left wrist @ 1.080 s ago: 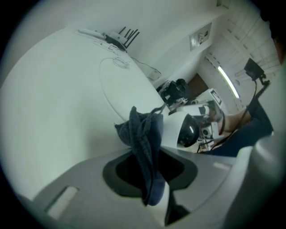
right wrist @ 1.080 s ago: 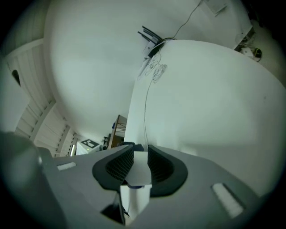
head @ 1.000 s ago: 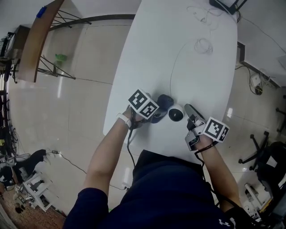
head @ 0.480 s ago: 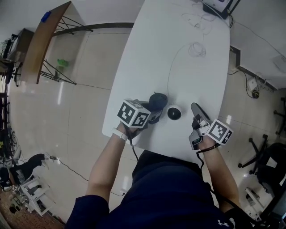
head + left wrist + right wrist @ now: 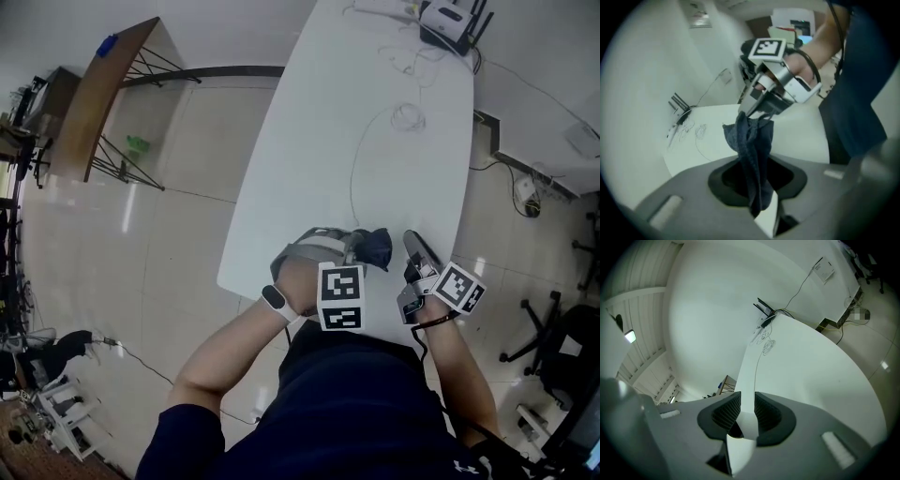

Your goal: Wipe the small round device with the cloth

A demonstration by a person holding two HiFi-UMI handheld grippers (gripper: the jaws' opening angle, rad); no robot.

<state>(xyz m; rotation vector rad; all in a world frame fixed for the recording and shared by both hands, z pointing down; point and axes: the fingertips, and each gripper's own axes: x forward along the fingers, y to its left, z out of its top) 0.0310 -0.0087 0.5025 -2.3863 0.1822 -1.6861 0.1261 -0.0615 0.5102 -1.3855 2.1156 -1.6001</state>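
Jaws of the left gripper [image 5: 758, 185]: closed on the dark blue cloth [image 5: 751, 140], which stands bunched beyond them. Jaws of the right gripper [image 5: 746, 417]: slightly apart, nothing between them. The cloth sits at lower centre of the head view, over the white surface [image 5: 375, 141], just left of the right gripper; the small round device is hidden
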